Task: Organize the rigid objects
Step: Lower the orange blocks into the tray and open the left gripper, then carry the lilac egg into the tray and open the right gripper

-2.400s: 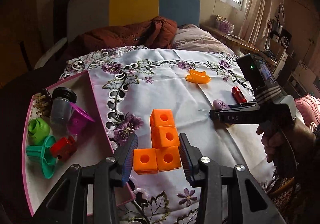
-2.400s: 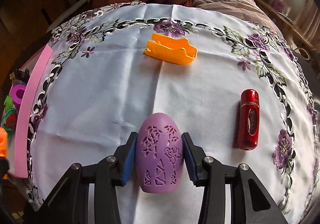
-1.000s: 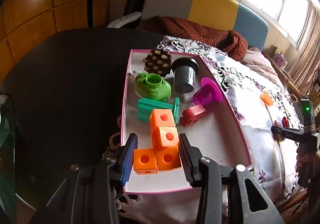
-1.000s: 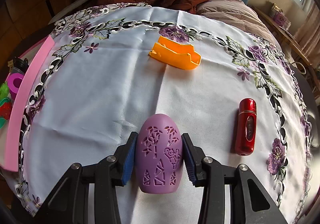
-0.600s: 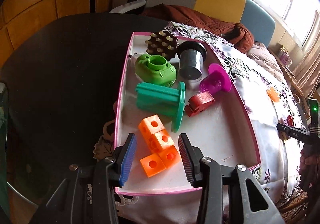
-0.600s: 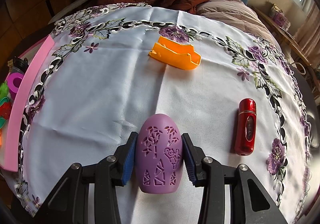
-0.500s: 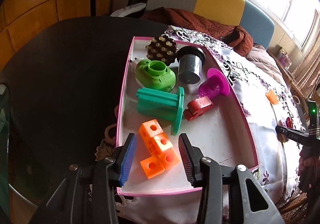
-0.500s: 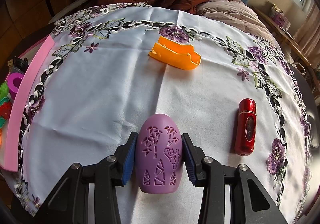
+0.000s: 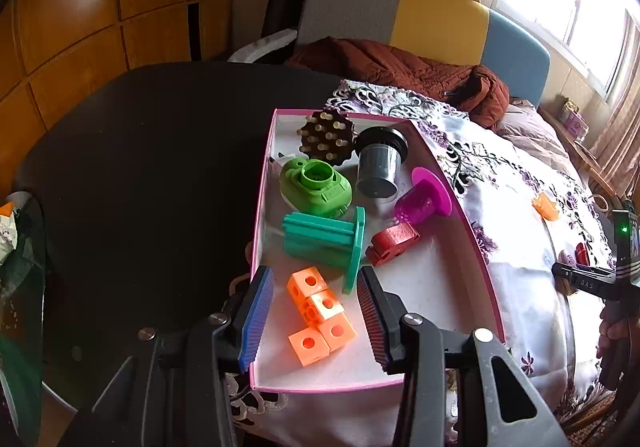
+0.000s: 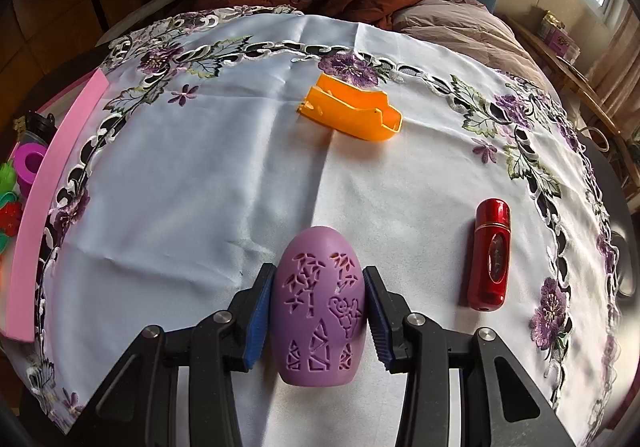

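Observation:
An orange block piece point(image 9: 320, 313) made of joined cubes lies loose on the floor of the pink-rimmed tray point(image 9: 486, 279). My left gripper point(image 9: 316, 317) hangs open above it, jaws apart on either side and not touching it. My right gripper point(image 10: 318, 321) is shut on a purple egg-shaped object point(image 10: 318, 307) that rests on the white embroidered cloth point(image 10: 200, 175). An orange plastic holder point(image 10: 350, 113) and a red cylinder point(image 10: 490, 253) lie on the cloth beyond it. The right gripper also shows in the left wrist view point(image 9: 580, 281).
The tray holds a green round part point(image 9: 316, 183), a teal flanged spool point(image 9: 326, 239), a grey cup point(image 9: 380, 167), a magenta spool point(image 9: 424, 199), a red piece point(image 9: 392, 243) and a brown pegged disc point(image 9: 326, 137). Dark bare table point(image 9: 140, 167) lies left of the tray. A sofa stands behind.
My left gripper carried the orange block piece from the cloth to the tray and let it go; it now lies tilted on the tray floor. The right gripper has not moved.

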### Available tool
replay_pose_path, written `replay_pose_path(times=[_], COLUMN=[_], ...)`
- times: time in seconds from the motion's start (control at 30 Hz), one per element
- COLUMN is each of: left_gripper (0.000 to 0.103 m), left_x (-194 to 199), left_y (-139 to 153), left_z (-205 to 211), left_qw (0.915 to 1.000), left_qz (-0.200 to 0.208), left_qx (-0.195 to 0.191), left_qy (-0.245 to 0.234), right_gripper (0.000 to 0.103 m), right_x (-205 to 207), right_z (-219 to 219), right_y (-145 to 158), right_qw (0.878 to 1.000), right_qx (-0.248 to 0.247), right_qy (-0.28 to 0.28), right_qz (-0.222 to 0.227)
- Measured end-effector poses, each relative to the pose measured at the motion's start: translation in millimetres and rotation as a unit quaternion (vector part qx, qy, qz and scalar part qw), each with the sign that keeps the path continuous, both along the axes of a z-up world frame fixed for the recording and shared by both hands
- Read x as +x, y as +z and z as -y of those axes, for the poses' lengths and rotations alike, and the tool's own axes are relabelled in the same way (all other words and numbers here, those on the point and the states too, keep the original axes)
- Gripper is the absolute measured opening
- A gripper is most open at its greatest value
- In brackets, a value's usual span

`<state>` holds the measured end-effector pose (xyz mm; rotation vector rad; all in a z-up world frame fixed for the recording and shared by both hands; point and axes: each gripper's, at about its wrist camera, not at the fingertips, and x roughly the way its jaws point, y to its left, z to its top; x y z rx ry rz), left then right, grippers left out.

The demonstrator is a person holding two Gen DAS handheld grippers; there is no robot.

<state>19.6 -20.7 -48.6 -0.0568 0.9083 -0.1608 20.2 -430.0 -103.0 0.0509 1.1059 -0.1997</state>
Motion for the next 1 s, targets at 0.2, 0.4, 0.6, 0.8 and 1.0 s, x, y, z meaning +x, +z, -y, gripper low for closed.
replay_pose_path(times=[0.2,0.4,0.6,0.8,1.0], left_gripper=[0.044,0.044,0.044,0.044,0.044], left_x=[0,0,0,0,0], left_y=[5,4,2,2,3], left_z=[-4,-9,-13,-23,-32], left_qw=[1.0,0.9999,0.9998,0.9993,0.9985], left_qz=[0.007,0.006,0.003,0.006,0.009], left_qx=[-0.002,-0.005,-0.008,-0.012,-0.014], left_qy=[0.005,0.012,0.019,0.035,0.051], right_gripper=[0.044,0.044,0.044,0.044,0.044], right_x=[-1,-4,-4,1,2], right_z=[0,-5,-33,-95,-174], right_y=[3,13,39,69,87], right_qw=[1.0,1.0,0.998,0.99,0.973], right_qx=[-0.002,0.005,0.026,0.054,0.089], right_qy=[-0.006,-0.012,0.014,0.089,0.182], right_qz=[0.002,0.02,0.058,0.096,0.114])
